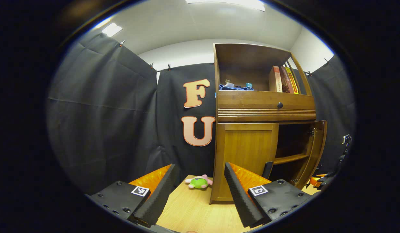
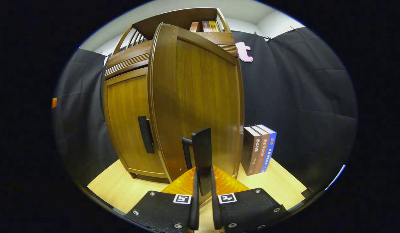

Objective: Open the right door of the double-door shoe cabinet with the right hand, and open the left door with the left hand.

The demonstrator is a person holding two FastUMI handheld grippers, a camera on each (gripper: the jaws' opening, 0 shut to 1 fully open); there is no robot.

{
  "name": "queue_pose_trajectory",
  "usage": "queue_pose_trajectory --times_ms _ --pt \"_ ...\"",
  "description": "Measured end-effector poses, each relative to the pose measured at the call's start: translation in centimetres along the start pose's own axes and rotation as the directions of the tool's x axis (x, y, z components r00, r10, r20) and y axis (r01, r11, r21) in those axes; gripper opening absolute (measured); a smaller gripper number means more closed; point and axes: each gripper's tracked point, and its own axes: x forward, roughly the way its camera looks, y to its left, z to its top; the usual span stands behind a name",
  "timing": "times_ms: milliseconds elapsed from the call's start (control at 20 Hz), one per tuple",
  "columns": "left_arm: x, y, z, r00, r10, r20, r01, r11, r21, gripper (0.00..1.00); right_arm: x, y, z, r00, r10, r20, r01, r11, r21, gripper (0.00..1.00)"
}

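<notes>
The wooden shoe cabinet (image 1: 264, 110) stands on a light table. Its left door (image 1: 245, 152) is closed, and its dark handle (image 1: 267, 169) peeks out behind one of my left fingers. My left gripper (image 1: 200, 168) hangs open in front of the cabinet's left edge, holding nothing. The right door (image 2: 200, 100) is swung out wide, showing a dark inside with a shelf (image 1: 290, 158). My right gripper (image 2: 203, 183) is shut on that door's upright black handle (image 2: 201, 152). In the right gripper view the closed left door (image 2: 130, 119) shows its own handle (image 2: 145, 134).
A green and pink plush toy (image 1: 199, 182) lies on the table (image 1: 187, 213) left of the cabinet. Three books (image 2: 259, 149) stand upright to the right of the cabinet. More books (image 1: 282, 79) and small items sit in its top shelf. Black cloth walls close in all round.
</notes>
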Motion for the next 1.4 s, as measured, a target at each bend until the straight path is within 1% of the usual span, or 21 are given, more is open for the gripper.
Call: queue_pose_trajectory --times_ms 50,100,400,650,700,750,800,1400 --pt "0.2 -0.5 0.0 1.000 -0.010 0.000 0.010 1.000 -0.002 0.95 -0.3 -0.6 0.0 1.000 -0.009 0.001 0.009 1.000 -0.006 0.14" --pt "0.4 -1.1 -0.1 1.000 -0.021 -0.002 0.021 1.000 -0.004 0.95 -0.7 -1.2 -0.1 1.000 -0.016 0.001 0.016 1.000 -0.014 0.13" --pt "1.1 -5.1 -0.8 0.995 -0.094 -0.018 0.094 0.995 -0.015 0.95 -1.9 -3.6 -0.1 0.999 -0.050 -0.007 0.049 0.999 -0.023 0.10" --pt "1.6 -7.8 -0.9 0.992 -0.127 -0.020 0.126 0.992 -0.019 0.95 -2.7 -6.2 0.0 0.997 -0.078 -0.014 0.078 0.997 -0.023 0.06" --pt "1.6 -8.2 -1.0 0.991 -0.130 -0.021 0.130 0.991 -0.021 0.95 -2.7 -6.8 0.1 0.996 -0.084 -0.015 0.084 0.996 -0.022 0.16" --pt "1.6 -8.7 -1.0 0.991 -0.134 -0.023 0.133 0.991 -0.021 0.95 -2.8 -7.3 0.1 0.996 -0.089 -0.015 0.089 0.996 -0.020 0.05" --pt "1.6 -9.2 -1.1 0.990 -0.137 -0.025 0.137 0.990 -0.020 0.95 -3.0 -7.8 0.1 0.995 -0.094 -0.017 0.093 0.995 -0.018 0.04" --pt "1.8 -15.7 -1.9 0.985 -0.169 -0.038 0.168 0.986 -0.008 0.94 -3.3 -13.2 0.6 0.996 -0.081 -0.023 0.081 0.997 -0.005 0.01"
